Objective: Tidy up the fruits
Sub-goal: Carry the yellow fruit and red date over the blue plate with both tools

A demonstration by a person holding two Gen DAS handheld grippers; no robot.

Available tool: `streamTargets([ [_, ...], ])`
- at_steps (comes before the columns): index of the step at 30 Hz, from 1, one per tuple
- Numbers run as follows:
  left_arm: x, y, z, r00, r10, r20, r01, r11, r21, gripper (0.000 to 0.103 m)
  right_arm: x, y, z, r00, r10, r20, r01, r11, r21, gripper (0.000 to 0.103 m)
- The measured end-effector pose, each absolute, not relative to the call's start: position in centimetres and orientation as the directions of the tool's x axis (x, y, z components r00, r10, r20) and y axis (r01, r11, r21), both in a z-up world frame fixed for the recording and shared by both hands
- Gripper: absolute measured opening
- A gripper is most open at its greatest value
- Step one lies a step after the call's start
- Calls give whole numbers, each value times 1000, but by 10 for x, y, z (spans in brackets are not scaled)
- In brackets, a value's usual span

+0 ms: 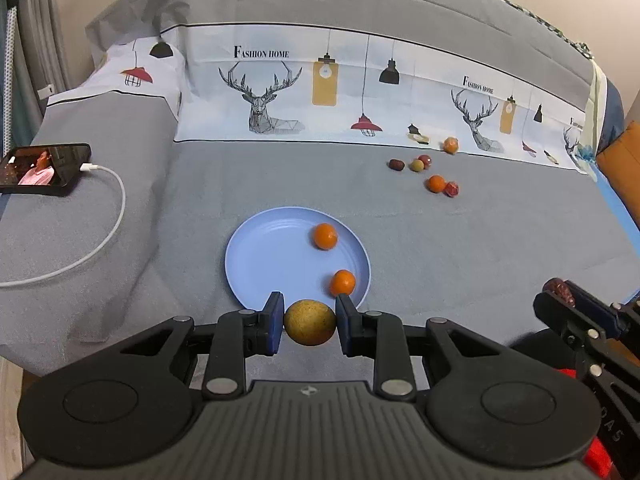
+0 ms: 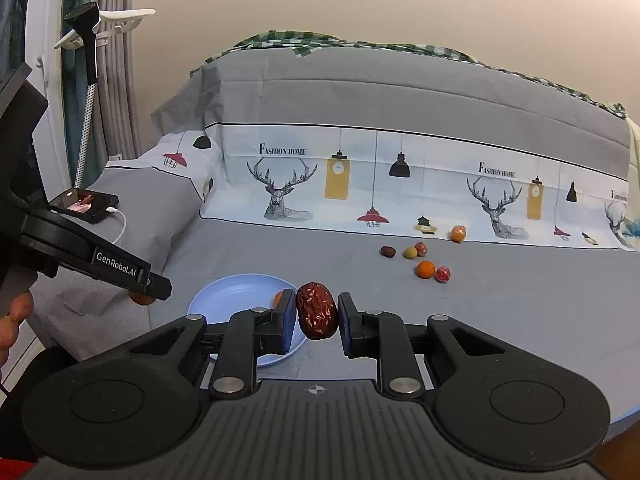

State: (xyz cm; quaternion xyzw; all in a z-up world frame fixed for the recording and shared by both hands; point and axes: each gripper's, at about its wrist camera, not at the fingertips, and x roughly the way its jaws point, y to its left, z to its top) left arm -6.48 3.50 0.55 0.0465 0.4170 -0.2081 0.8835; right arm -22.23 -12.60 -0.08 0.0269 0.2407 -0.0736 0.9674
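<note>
My left gripper (image 1: 310, 322) is shut on a yellow-green round fruit (image 1: 310, 323), held above the near rim of a blue plate (image 1: 272, 256). Two small oranges (image 1: 325, 236) (image 1: 343, 283) lie on the plate's right side. My right gripper (image 2: 317, 316) is shut on a wrinkled red date (image 2: 316, 315), held just right of the plate (image 2: 228, 292); it also shows at the right edge of the left wrist view, date (image 1: 560, 290) between its pads. Several loose fruits lie far right on the grey cloth: a dark date (image 1: 396, 165), a greenish fruit (image 1: 417, 165), an orange (image 1: 436, 183).
A phone (image 1: 44, 170) with a lit screen and a white cable (image 1: 108, 224) lies on the left armrest. The printed back cushion (image 1: 320, 92) rises behind the fruits. An orange object (image 1: 620, 152) sits at the far right. A clothes steamer (image 2: 88, 60) stands at the left.
</note>
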Motion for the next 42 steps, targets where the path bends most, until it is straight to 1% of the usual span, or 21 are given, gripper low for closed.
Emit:
streamTargets([
  [23, -47, 37, -14, 530, -310, -789, 387, 917, -100, 30, -193, -115, -16, 861, -94, -499, 99, 995, -15, 24],
  [29, -38, 37, -17, 536, -294, -791, 378, 922, -86, 30, -181, -114, -22, 853, -77, -516, 88, 996, -3, 24],
  [42, -9, 22, -15, 571, -291, -768, 359, 930, -86, 30, -144, -119, -46, 824, -37, -565, 81, 995, 54, 24],
])
